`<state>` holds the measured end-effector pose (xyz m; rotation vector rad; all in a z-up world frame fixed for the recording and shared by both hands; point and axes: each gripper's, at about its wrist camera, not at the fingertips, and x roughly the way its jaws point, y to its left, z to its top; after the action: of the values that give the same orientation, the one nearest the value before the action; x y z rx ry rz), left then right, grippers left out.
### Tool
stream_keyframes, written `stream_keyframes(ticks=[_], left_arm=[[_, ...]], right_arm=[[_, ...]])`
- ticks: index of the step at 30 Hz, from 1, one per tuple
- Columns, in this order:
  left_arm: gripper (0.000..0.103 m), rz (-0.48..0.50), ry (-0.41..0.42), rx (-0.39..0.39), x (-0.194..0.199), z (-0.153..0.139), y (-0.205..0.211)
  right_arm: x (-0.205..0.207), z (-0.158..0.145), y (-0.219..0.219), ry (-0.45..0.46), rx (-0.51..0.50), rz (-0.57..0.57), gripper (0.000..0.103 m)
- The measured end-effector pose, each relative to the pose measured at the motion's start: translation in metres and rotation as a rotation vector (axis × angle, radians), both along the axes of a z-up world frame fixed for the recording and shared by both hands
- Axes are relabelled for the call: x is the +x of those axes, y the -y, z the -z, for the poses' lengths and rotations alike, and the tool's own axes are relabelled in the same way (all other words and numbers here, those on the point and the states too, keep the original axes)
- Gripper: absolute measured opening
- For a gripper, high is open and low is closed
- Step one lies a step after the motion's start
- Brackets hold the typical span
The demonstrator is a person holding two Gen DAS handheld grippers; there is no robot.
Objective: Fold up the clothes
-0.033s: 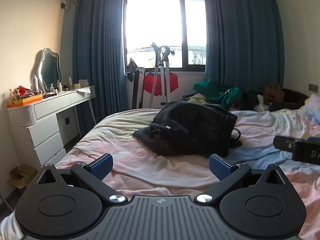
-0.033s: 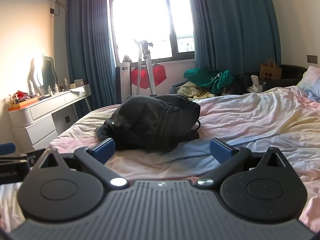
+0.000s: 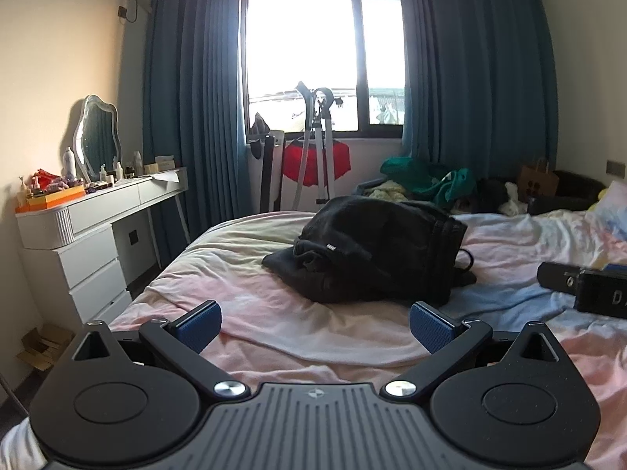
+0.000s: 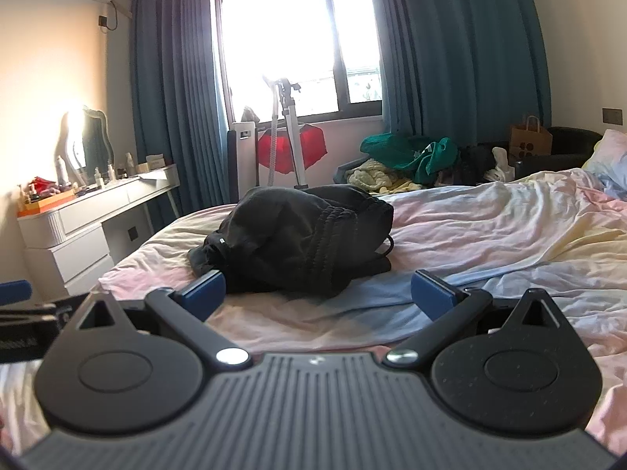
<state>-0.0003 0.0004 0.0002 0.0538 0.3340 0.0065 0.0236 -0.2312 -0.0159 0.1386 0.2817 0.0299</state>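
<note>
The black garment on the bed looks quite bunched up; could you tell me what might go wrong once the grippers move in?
1. The black garment lies heaped, so an open gripper may pinch several layers.
2. A dark cord loops out beside it and could snag.
3. The wrinkled bedsheet could get caught too.

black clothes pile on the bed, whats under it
The black clothes pile lies on the pink and blue bedsheet, and a thin black cord pokes out at its right edge. Anything else beneath is covered by the fabric.
</note>
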Motion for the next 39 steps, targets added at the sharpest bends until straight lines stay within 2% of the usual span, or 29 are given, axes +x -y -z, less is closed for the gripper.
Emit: stream_keyframes(ticks=[22,33,36,39], left_arm=[[0.103,-0.004,0.008,0.032,-0.002,0.001,-0.002],[0.103,-0.017,-0.004,-0.017,0.004,0.006,-0.010],[0.103,-0.019,-0.011,-0.017,0.007,0.010,-0.012],[0.103,-0.030,-0.017,0.001,0.011,0.015,-0.012]], right_arm=[[0.003,0.004,-0.002,-0.003,-0.006,0.004,0.103],[0.006,0.005,-0.004,-0.014,-0.011,0.016,0.103],[0.015,-0.006,-0.006,-0.032,0.014,0.031,0.103],[0.024,-0.031,-0.014,-0.007,0.010,0.030,0.103]])
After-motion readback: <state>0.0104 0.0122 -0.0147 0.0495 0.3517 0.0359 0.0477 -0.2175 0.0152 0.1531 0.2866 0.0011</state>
